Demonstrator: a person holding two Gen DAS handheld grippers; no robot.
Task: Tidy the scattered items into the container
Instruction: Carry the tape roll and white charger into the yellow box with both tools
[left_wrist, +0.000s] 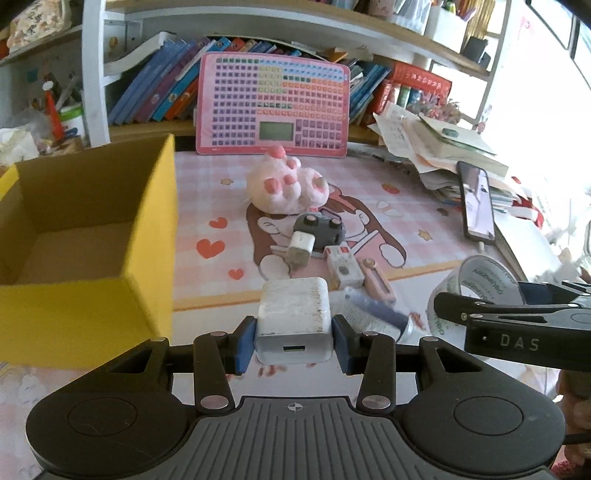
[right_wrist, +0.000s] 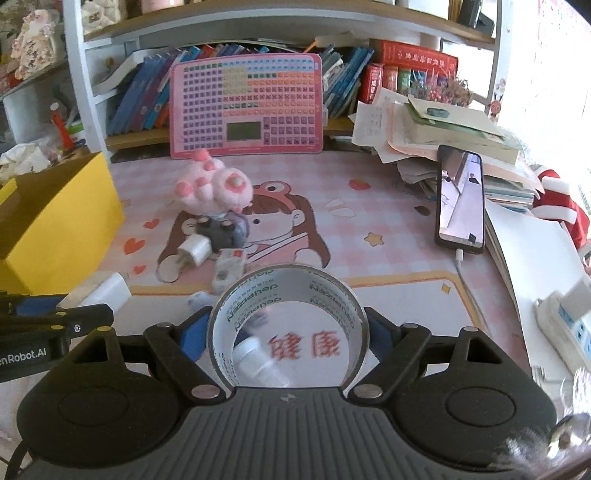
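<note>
While the yellow box (left_wrist: 88, 236) looks empty, the left claw (left_wrist: 294, 339) grips a white charger (left_wrist: 294, 317), the right claw (right_wrist: 286, 332) clamps a tape roll (right_wrist: 286, 291), and the plush toy (left_wrist: 288, 184) and small things wait on the desk (left_wrist: 406, 206).

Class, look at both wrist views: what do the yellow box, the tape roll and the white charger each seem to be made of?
Yellow box: likely cardboard, matte; brown inner walls with folded edges.
Tape roll: clear glossy plastic film; the printed mat shows through its ring.
White charger: probably hard plastic, smooth but scuffed, with rounded corners.

The left tool (left_wrist: 294, 332) is clamped narrow around its load, tilted downward. The right tool (right_wrist: 287, 332) beside it grips wide, angled likewise.
</note>
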